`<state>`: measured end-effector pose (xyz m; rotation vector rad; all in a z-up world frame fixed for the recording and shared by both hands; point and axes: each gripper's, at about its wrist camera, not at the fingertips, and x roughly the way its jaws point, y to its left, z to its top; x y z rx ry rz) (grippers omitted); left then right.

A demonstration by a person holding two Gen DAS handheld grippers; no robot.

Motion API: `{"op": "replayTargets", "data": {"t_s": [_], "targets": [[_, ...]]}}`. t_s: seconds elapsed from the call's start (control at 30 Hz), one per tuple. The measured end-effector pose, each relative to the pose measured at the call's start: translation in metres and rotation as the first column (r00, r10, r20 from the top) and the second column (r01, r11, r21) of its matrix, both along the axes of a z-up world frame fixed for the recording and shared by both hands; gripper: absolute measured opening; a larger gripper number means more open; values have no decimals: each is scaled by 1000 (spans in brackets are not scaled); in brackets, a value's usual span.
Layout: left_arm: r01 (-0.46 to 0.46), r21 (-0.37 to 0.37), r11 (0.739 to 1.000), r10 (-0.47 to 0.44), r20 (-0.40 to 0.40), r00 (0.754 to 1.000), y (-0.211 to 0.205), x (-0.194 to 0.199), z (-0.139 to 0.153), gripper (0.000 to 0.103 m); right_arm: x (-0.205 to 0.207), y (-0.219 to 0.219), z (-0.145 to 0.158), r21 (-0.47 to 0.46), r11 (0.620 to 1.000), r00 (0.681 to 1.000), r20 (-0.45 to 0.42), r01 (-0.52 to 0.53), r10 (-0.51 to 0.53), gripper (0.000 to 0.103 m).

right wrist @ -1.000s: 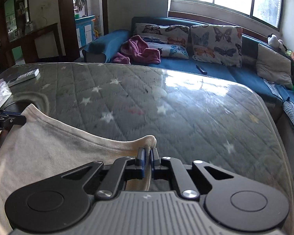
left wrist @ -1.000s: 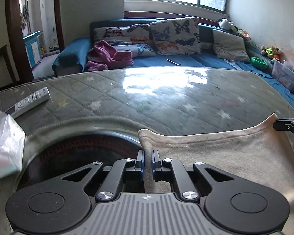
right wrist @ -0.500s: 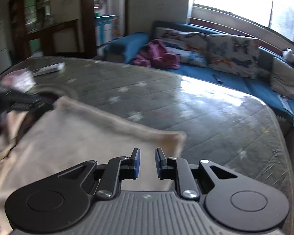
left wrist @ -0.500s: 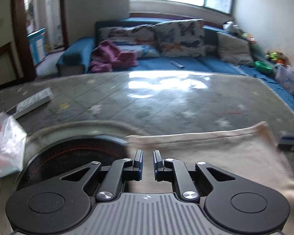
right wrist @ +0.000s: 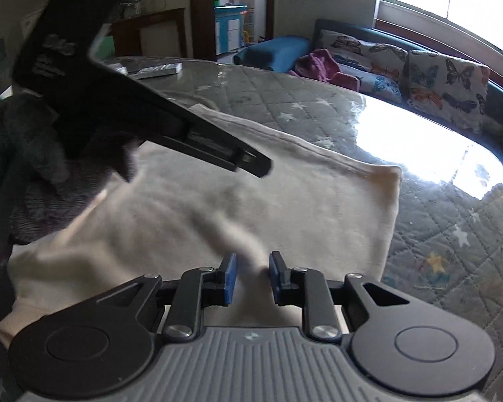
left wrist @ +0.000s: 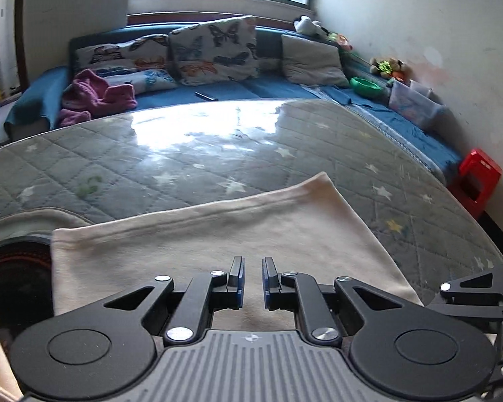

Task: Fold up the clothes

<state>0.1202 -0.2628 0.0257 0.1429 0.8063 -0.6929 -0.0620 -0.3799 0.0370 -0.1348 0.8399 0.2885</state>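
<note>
A cream garment [left wrist: 218, 234] lies flat on the glass-covered quilted table [left wrist: 184, 154], its hemmed edge facing away. My left gripper [left wrist: 251, 278] is open and empty above the garment's near part. My right gripper [right wrist: 251, 279] is also open and empty over the same garment [right wrist: 251, 194]. The left gripper's body [right wrist: 144, 114] crosses the upper left of the right wrist view, above the cloth. Part of the right gripper [left wrist: 479, 294] shows at the lower right of the left wrist view.
A blue sofa [left wrist: 251, 87] with butterfly cushions and a purple cloth [left wrist: 94, 95] stands behind the table. A remote [right wrist: 157, 70] lies at the table's far left. A red stool [left wrist: 476, 177] stands at the right. A dark round opening [left wrist: 13, 268] lies left of the garment.
Both grippers have let go of the garment's corners and opened. The cloth now lies flat, and both grippers have drawn back toward its near part.
</note>
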Motion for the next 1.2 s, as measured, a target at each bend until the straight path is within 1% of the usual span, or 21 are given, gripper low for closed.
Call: {"op": "replayTargets", "data": {"t_s": [0.1, 0.13, 0.17, 0.2, 0.27, 0.33, 0.43, 0.73, 0.8, 0.87, 0.9, 1.03, 1.13, 1.2], "targets": [[7, -3, 1000, -7, -11, 1000, 0, 1, -4, 12, -5, 5, 3, 2, 1000, 1000, 11, -29, 29, 21], [7, -5, 1000, -8, -20, 1000, 1, 2, -6, 12, -5, 7, 3, 4, 1000, 999, 20, -29, 29, 23], [8, -9, 1000, -9, -23, 1000, 2, 2, -7, 12, -5, 7, 2, 7, 1000, 999, 29, -21, 21, 28], [9, -12, 1000, -10, -25, 1000, 3, 2, -8, 12, -2, 8, 1, 7, 1000, 999, 35, -16, 16, 29], [11, -15, 1000, -12, -27, 1000, 5, 3, -9, 13, 3, 11, -1, 5, 1000, 999, 47, -7, 6, 29], [13, -15, 1000, -13, -27, 1000, 6, 3, -8, 13, 6, 15, -3, 11, 1000, 999, 42, -19, 19, 29], [16, -12, 1000, -16, -23, 1000, 6, 5, -8, 15, 2, 26, -4, 14, 998, 997, 35, -69, 68, 29], [20, -21, 1000, -20, -17, 1000, 9, 4, -10, 16, -29, 61, -6, -13, 981, 980, 29, -195, 195, 33], [23, -17, 1000, -23, -14, 1000, 10, 4, -9, 19, -39, 71, -7, -28, 970, 970, 29, -240, 241, 33], [26, -14, 1000, -26, -10, 1000, 11, 4, -8, 25, -46, 78, -6, -39, 959, 959, 30, -279, 280, 33], [24, -11, 1000, -24, -7, 1000, 11, 4, -8, 26, -46, 80, -4, -40, 959, 959, 40, -279, 281, 33], [19, -8, 1000, -19, -5, 1000, 15, 3, -7, 27, -37, 84, -2, -32, 970, 967, 76, -243, 244, 33], [16, -3, 1000, -16, -2, 1000, 19, 2, -6, 30, -32, 92, -9, -7, 965, 964, 56, -262, 262, 34], [18, 0, 1000, -18, 3, 1000, 21, 1, -7, 30, -40, 101, -12, -3, 951, 949, 49, -311, 310, 34]]}}
